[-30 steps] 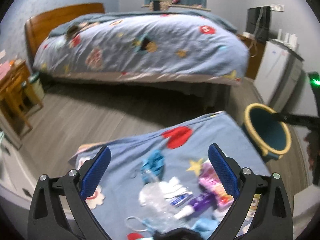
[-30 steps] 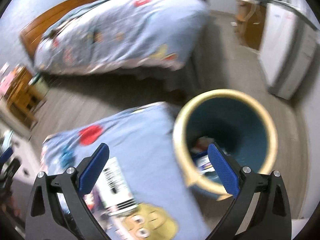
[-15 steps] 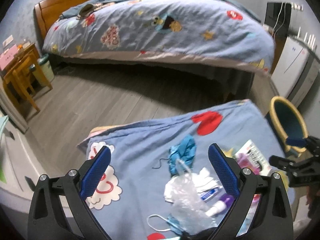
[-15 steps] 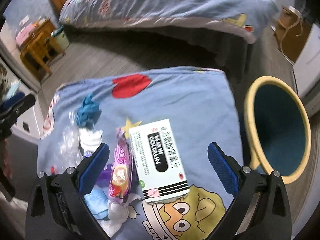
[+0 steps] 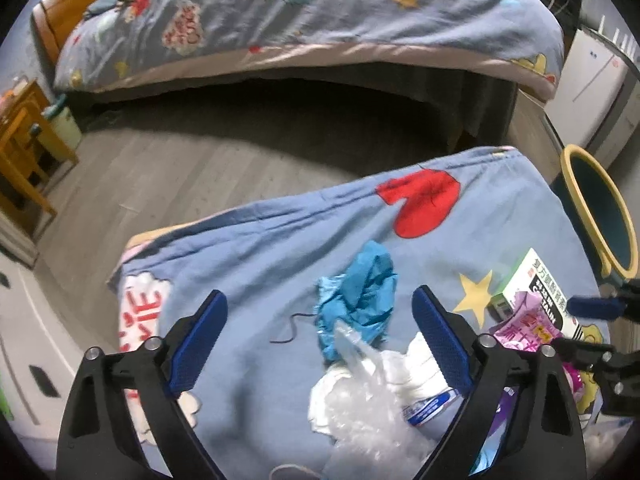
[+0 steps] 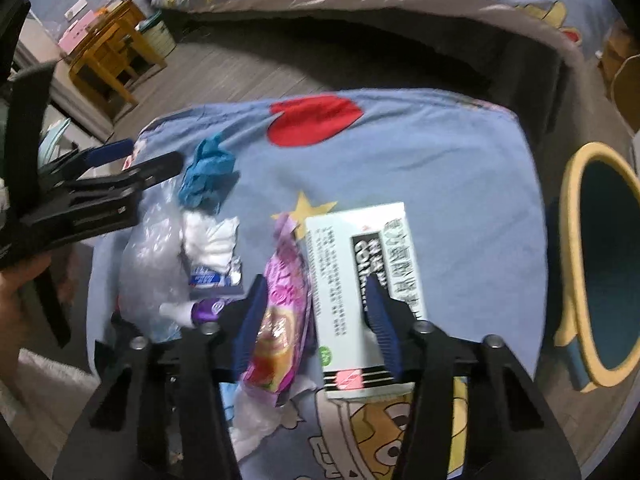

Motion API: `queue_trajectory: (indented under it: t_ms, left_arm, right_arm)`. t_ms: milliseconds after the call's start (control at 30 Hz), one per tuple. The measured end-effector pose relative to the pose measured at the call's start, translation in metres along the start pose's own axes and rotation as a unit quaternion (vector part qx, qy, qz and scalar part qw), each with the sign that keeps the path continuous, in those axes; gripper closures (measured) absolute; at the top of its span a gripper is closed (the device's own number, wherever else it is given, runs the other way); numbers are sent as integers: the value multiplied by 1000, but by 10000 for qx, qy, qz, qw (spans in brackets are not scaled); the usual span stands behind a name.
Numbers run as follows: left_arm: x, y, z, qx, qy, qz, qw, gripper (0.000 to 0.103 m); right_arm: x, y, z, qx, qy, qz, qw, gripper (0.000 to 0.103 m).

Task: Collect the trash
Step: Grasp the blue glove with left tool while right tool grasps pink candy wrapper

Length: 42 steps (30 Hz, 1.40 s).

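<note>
Trash lies on a blue cartoon-print cloth (image 5: 280,264): a crumpled blue glove (image 5: 360,296), clear plastic (image 5: 368,404), white tissue (image 6: 212,236), a purple snack wrapper (image 6: 280,304), a white medicine box (image 6: 360,272) and a purple tube (image 6: 200,310). My left gripper (image 5: 320,332) is open above the glove and plastic. My right gripper (image 6: 316,312) is partly closed, its jaws straddling the wrapper and the box's left part, not visibly touching either. The blue trash bin with a yellow rim (image 6: 600,256) stands right of the cloth.
A large bed (image 5: 304,20) fills the back. A wooden stool (image 6: 108,48) and a small pail (image 6: 158,34) stand at the far left on the grey floor (image 5: 160,172). A white appliance (image 5: 592,84) is at the far right.
My right gripper swung from over the bin to the trash pile, dropped low, and its jaws narrowed. My left gripper moved down and closer to the glove and plastic.
</note>
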State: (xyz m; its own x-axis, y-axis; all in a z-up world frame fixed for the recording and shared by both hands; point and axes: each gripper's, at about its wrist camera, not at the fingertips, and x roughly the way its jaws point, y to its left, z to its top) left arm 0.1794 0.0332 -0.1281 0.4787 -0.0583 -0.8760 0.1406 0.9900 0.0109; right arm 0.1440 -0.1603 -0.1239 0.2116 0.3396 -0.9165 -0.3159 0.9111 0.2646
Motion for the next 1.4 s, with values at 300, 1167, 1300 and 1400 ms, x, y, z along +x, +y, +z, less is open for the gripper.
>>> queue_trajectory:
  t_ms: [300, 1167, 1300, 1400]
  left_arm:
    - [32, -16, -10, 394, 651, 12, 9971, 50]
    - [-11, -14, 13, 126, -159, -333, 9992, 87]
    - [9, -3, 3, 122, 241, -74, 9996, 87]
    - [16, 5, 3, 33, 384, -88, 9992, 80]
  right_arm:
    - [1, 7, 0, -216, 84, 81, 9997, 93]
    - [-30, -2, 15, -137, -497, 45, 9987, 103]
    - [-40, -11, 19, -43, -626, -100, 9980, 103]
    - [-53, -22, 22, 91, -798, -130, 9967, 103]
